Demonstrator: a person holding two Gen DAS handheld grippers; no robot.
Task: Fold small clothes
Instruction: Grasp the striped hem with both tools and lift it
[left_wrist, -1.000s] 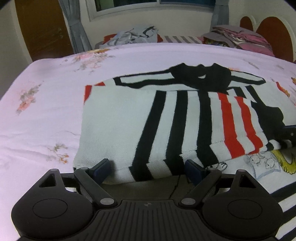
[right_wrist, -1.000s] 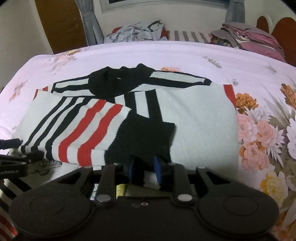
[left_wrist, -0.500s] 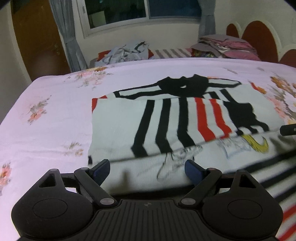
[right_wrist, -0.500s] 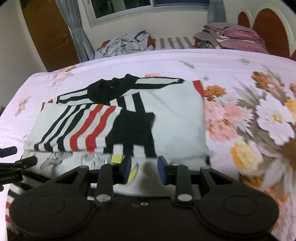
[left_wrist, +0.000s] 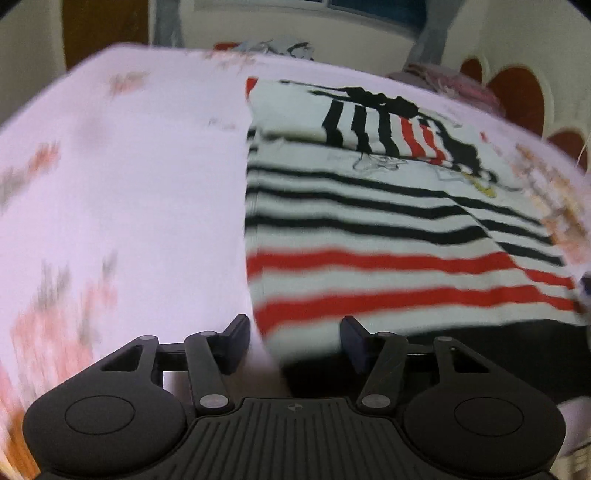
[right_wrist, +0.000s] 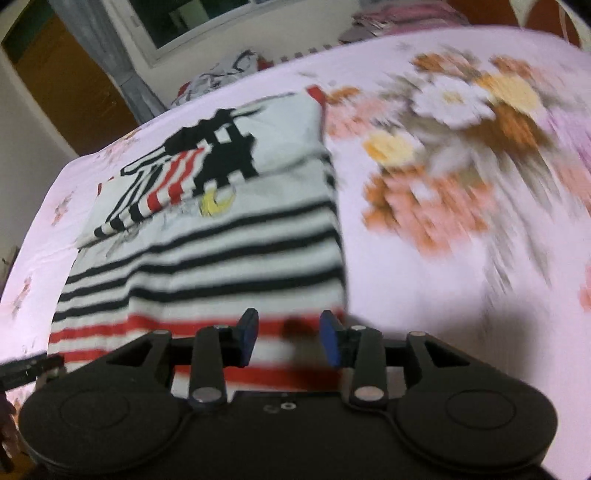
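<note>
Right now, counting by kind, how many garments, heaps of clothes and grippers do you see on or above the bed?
Striped sweater: 1
Heaps of other clothes at the far edge: 2 (grey heap, pink pile)
Grippers: 2 (left gripper, right gripper, both with fingers apart)
Total: 5

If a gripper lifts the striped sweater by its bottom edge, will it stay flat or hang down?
The striped sweater is probably floppy: it lies in soft folds on the bed, so it would likely drape down. It looks knitted and thick, so perhaps not slippery between the fingers.
</note>
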